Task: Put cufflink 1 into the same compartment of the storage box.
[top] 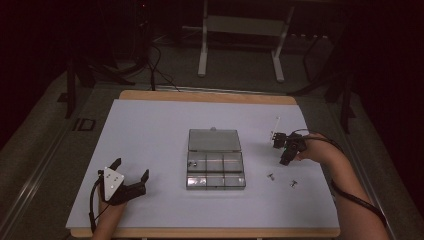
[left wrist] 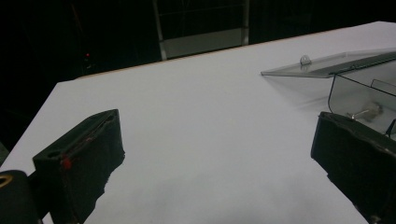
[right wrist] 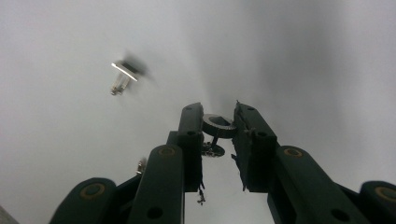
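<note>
The right tool point(right wrist: 218, 128) is clamped on a small metal fastener point(right wrist: 217, 127), gripping it by its round, ridged head. The short stem of that piece runs back from the head toward the body of the tool, ending in a smaller foot, so its long axis lies roughly along the jaws rather than across them. In the high view the right tool point(top: 276, 139) hangs to the right of the clear compartment box point(top: 215, 172), with the hand point(top: 314, 150) behind it and the tip turned toward the box.

Two more fasteners point(top: 270, 176) lie on the white counter point(top: 150, 130) to the right of the box, nearer the person than the right tool, one just beside the other point(top: 293, 184). A thin white rod point(top: 276, 123) lies right of the box too, farther from the person than the tool.

The box stands open, its lid point(top: 214, 140) folded flat on the far side, and a small part point(top: 191, 163) sits in its far left compartment.

The left tool point(top: 131, 170) rests on the counter well to the left of the box, jaws wide apart with nothing between them.
</note>
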`<state>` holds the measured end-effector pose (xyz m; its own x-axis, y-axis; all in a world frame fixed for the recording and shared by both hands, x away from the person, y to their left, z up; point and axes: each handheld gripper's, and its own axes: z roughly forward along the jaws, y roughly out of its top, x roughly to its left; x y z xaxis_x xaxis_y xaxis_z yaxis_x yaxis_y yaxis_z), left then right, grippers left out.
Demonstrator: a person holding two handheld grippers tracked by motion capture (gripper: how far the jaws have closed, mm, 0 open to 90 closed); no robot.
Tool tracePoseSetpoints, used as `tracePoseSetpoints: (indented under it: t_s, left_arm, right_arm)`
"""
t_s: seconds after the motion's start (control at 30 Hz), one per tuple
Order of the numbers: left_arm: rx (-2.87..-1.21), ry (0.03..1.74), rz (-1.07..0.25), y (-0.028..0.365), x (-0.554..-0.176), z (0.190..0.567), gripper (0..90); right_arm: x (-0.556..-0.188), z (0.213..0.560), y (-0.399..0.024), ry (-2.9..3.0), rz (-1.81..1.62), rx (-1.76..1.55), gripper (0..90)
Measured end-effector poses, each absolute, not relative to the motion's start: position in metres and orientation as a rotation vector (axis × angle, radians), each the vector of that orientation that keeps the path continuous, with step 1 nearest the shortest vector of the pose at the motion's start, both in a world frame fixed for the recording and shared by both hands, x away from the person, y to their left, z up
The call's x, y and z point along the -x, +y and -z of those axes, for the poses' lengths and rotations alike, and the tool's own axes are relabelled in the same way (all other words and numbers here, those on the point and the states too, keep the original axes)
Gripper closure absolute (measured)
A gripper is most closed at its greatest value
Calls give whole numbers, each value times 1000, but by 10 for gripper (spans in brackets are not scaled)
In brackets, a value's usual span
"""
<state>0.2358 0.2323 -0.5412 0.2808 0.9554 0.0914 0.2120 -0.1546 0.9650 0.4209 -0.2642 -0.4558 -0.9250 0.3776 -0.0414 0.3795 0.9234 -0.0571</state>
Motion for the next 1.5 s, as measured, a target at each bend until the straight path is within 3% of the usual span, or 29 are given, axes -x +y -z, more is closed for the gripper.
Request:
tracePoseSetpoints:
  t_s: [0.73,1.5]
  left_arm:
    - [-1593,1097,-969,232,-236,541,34]
    - [-1601,1082,-968,232,-235,541,34]
  right_arm:
    - [-400,428,-214,3084,36,-299,730]
    - [-390,417,-134,3102,2,-84,730]
